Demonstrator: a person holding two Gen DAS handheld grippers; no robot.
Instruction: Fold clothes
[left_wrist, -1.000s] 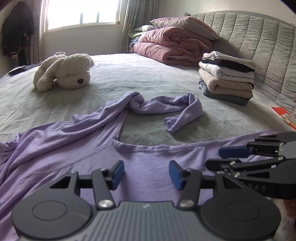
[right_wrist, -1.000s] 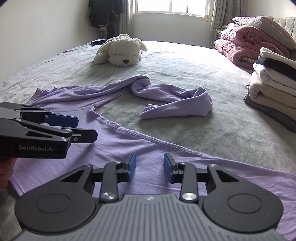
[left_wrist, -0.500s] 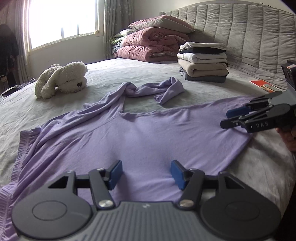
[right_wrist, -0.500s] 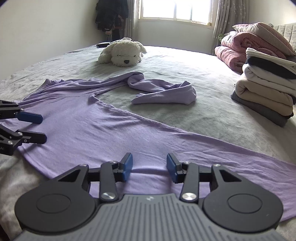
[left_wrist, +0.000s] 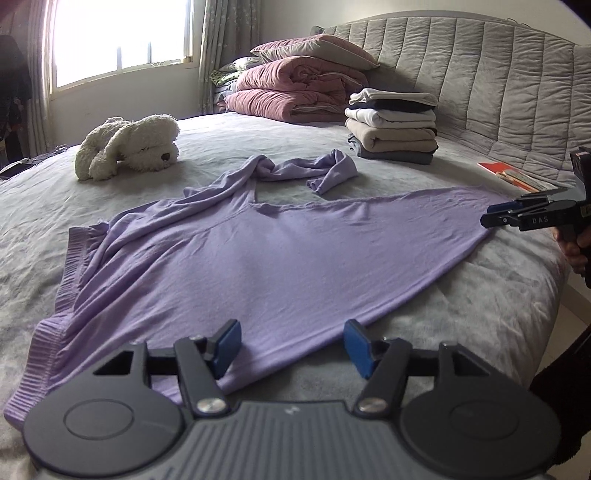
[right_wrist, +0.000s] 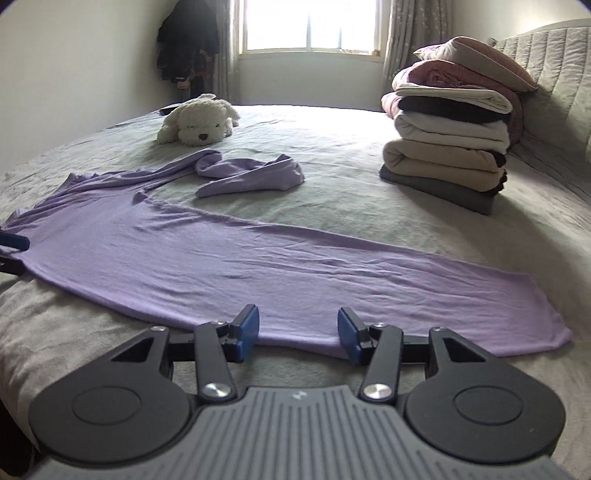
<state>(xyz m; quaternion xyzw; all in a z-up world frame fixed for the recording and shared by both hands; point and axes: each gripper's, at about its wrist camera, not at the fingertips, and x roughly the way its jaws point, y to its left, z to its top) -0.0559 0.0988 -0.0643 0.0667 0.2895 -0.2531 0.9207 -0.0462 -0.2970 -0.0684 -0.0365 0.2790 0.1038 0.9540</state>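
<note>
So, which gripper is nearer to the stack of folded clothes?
Right. The right gripper is over the purple garment's near edge, with the stack of folded clothes ahead to its right. The left gripper is at the garment's other end, farther away.

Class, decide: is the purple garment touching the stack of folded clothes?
Apart. The right wrist view shows bare grey bedspread between the purple garment and the stack of folded clothes; the left wrist view shows the same gap.

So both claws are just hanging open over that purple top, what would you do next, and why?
Probably reach the left gripper out to the tangled sleeve and draw it straight. The purple top lies mostly flat on the bed, but that sleeve is knotted up toward the plush dog. Both grippers, including the right gripper, are open and empty.
</note>
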